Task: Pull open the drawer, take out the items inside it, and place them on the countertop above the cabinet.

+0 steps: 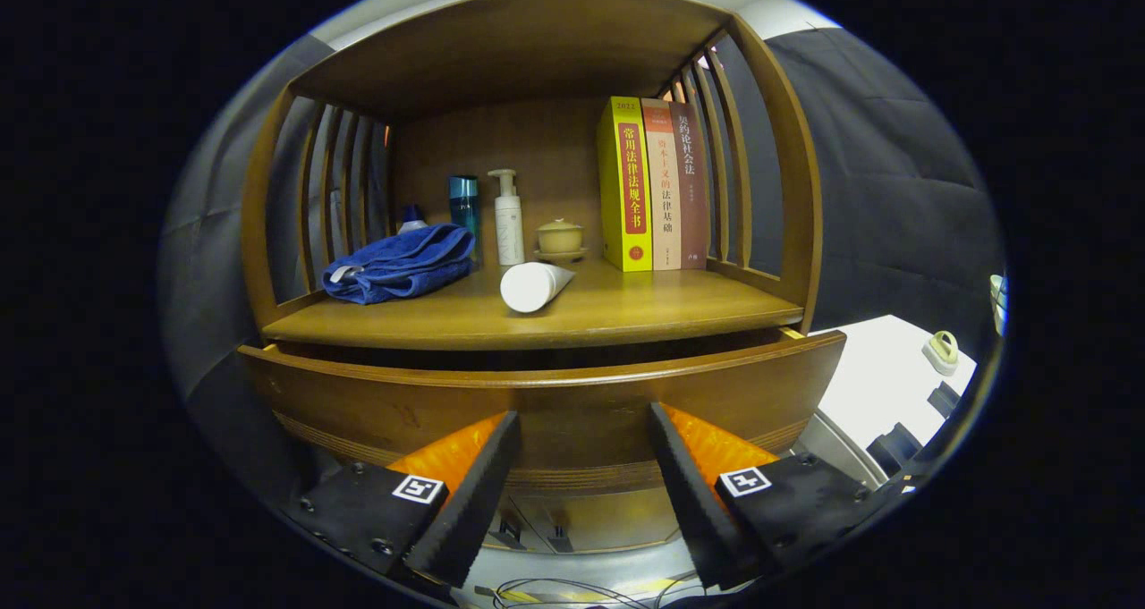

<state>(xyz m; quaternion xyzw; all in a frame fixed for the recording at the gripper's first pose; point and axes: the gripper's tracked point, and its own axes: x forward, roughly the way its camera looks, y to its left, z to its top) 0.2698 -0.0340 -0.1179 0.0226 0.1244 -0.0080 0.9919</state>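
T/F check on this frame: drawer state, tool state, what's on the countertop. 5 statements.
1. The drawer is pulled partly open. True.
2. The tool is shut on the drawer front. False: its fingers are spread apart, nothing pressed between them.
3. A white tube lies on its side on the countertop. True.
4. The blue towel lies right of the books. False: it lies left of them, past the pump bottle.
5. The books lie flat in a stack. False: they stand upright.
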